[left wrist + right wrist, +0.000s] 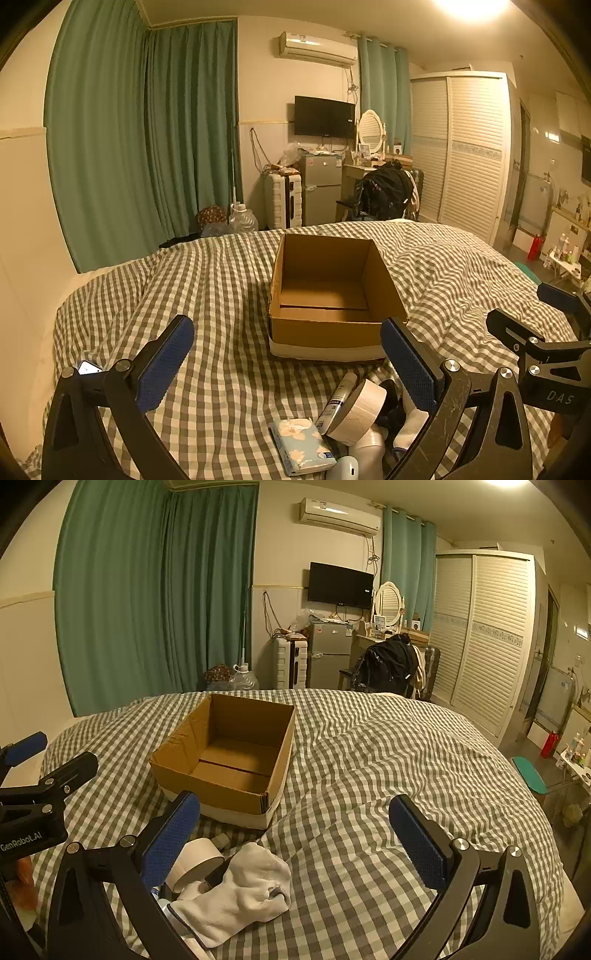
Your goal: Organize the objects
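Observation:
An open, empty cardboard box (325, 291) (229, 753) stands on the checked bed cover. A heap of small things lies on the near side of it: a roll of white tape (360, 411) (194, 864), a white tube (338, 400), a flowered tissue pack (301, 445), a white sock (240, 890) and a white mouse-like item (343, 470). My left gripper (288, 363) is open above the heap, empty. My right gripper (295, 840) is open and empty, over the sock and to the right of the heap.
The grey-checked bed cover (388, 760) is wrinkled around the box. Beyond the bed stand a small fridge (319, 188), a white suitcase (282, 201), a chair with dark clothes (384, 192), a wardrobe (469, 147) and green curtains (147, 125).

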`<state>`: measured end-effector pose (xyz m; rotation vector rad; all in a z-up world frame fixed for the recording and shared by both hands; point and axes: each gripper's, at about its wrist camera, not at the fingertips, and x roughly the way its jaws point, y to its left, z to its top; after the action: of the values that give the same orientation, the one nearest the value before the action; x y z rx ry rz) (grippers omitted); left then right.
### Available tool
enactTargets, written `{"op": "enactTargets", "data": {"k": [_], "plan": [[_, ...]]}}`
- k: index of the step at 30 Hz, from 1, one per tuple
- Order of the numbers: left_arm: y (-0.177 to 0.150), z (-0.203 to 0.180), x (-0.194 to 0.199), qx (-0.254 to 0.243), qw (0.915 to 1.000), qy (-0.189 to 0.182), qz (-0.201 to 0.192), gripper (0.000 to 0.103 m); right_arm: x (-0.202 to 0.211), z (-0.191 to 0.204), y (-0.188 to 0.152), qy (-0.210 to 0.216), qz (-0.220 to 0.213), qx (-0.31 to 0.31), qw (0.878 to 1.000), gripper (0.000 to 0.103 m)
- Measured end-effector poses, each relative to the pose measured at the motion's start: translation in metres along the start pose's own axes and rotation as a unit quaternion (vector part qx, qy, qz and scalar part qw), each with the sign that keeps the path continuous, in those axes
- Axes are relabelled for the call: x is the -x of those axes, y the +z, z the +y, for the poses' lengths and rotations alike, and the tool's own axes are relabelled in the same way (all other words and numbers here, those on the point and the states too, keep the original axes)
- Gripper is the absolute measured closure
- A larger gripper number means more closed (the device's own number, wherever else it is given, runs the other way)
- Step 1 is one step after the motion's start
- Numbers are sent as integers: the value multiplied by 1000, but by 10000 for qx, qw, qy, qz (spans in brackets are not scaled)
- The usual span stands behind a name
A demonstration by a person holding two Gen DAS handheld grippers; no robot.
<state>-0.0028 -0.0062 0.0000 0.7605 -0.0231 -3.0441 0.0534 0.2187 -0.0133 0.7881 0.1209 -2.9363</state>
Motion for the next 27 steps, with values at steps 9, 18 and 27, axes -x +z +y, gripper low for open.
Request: {"op": "enactTargets", "data": {"k": [9,18,27], "plan": [[-1,1,-1,28,10000,69,11,0,-1,-3,0,12,18,-2,10000,0],[-1,3,-1,55,9999,80,32,0,-1,0,3,61,43,61,10000,0],[-2,1,-1,61,9999,77,34,0,-2,4,3,77,55,105,9999,0]]}}
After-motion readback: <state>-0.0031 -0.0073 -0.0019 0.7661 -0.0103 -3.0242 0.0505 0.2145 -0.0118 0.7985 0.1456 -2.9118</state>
